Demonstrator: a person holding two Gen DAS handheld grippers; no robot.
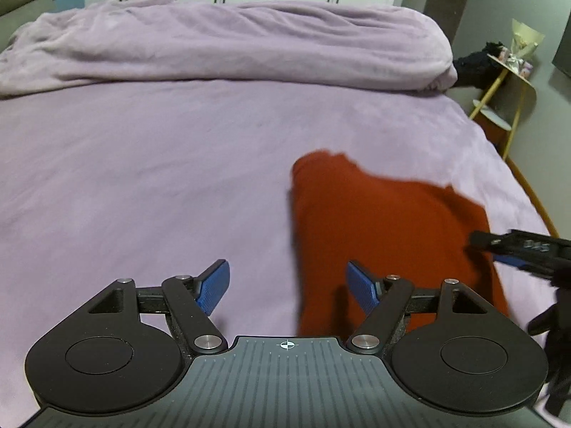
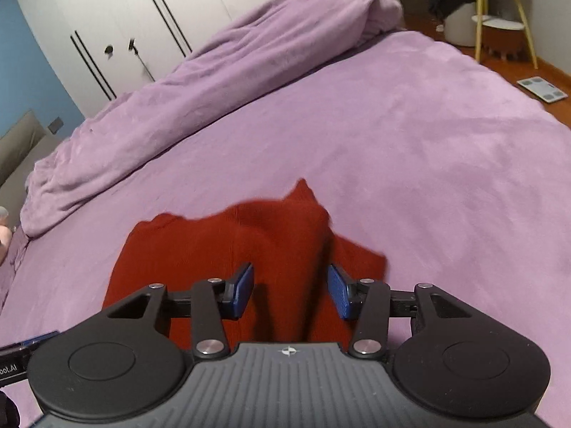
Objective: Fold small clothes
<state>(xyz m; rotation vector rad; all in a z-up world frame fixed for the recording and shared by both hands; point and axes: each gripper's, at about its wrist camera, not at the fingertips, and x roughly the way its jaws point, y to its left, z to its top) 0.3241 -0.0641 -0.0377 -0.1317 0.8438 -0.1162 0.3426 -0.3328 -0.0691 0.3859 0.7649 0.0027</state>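
A small dark red garment [image 1: 385, 228] lies partly folded on the purple bed sheet [image 1: 142, 178]. My left gripper [image 1: 289, 287] is open and empty, hovering over the sheet at the garment's left edge. The right gripper's fingers [image 1: 514, 249] show at the garment's right edge in the left wrist view. In the right wrist view the garment [image 2: 228, 246] lies right in front, and my right gripper [image 2: 291, 290] is open just above it, its blue pads [image 2: 246, 285] straddling a raised fold. Neither gripper holds cloth.
A bunched purple duvet [image 1: 221, 42] lies across the far side of the bed. A yellow-legged side table [image 1: 506, 82] and a scale [image 2: 542, 89] stand on the floor at the right. White wardrobe doors [image 2: 142, 18] are behind.
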